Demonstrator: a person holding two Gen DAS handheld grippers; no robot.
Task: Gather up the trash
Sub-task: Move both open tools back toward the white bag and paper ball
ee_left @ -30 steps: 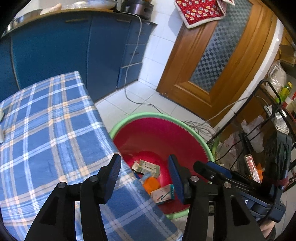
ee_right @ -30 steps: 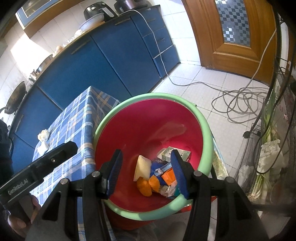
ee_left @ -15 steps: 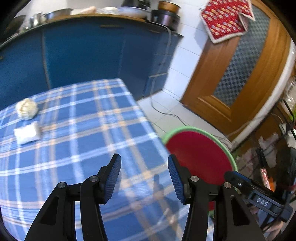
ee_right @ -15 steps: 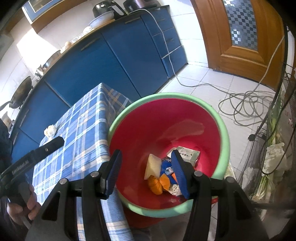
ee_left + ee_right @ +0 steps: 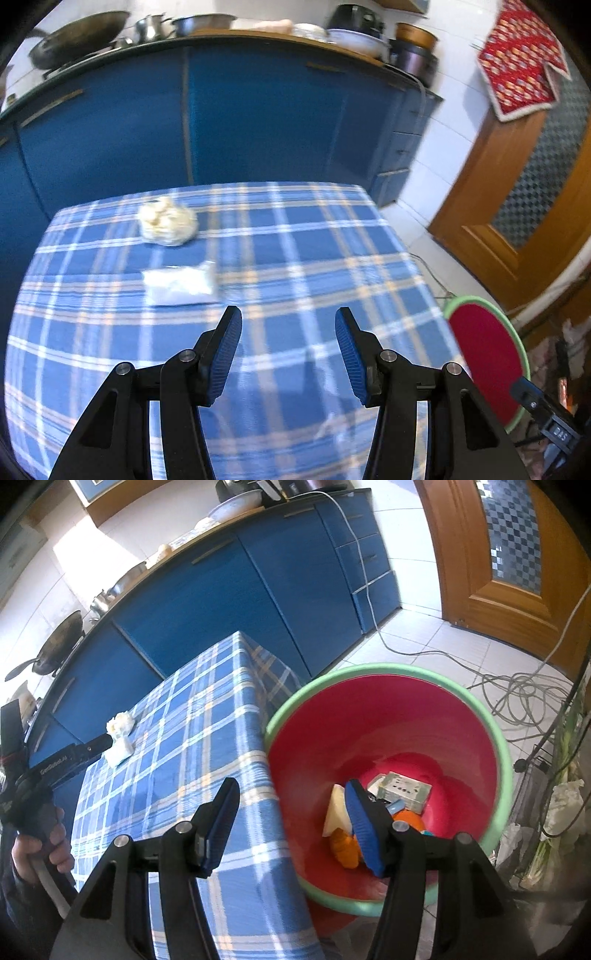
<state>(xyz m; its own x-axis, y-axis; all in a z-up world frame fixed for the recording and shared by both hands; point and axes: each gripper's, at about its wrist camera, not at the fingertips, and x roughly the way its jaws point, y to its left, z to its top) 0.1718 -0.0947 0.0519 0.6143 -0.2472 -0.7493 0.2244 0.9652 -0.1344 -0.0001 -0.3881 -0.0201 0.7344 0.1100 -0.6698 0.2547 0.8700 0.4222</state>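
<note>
A crumpled white paper ball [image 5: 168,220] and a flat clear plastic packet [image 5: 180,283] lie on the blue checked tablecloth [image 5: 295,266]. My left gripper [image 5: 288,325] is open and empty above the cloth, a little nearer than the packet. The red bin with a green rim [image 5: 495,738] stands beside the table's right edge and holds several pieces of trash, among them a small box [image 5: 402,790] and orange scraps [image 5: 345,845]. My right gripper [image 5: 291,801] is open and empty, over the gap between table and bin. The paper ball [image 5: 120,722] shows there too.
Blue kitchen cabinets [image 5: 258,110] run behind the table, with pots and pans on the counter. A wooden door [image 5: 517,554] is at the right. Cables [image 5: 517,690] lie on the tiled floor. A wire rack with bags [image 5: 561,805] stands right of the bin.
My left gripper has swung left from over the bin to over the table, so the paper ball and packet came into view ahead. My right gripper has shifted left toward the table edge.
</note>
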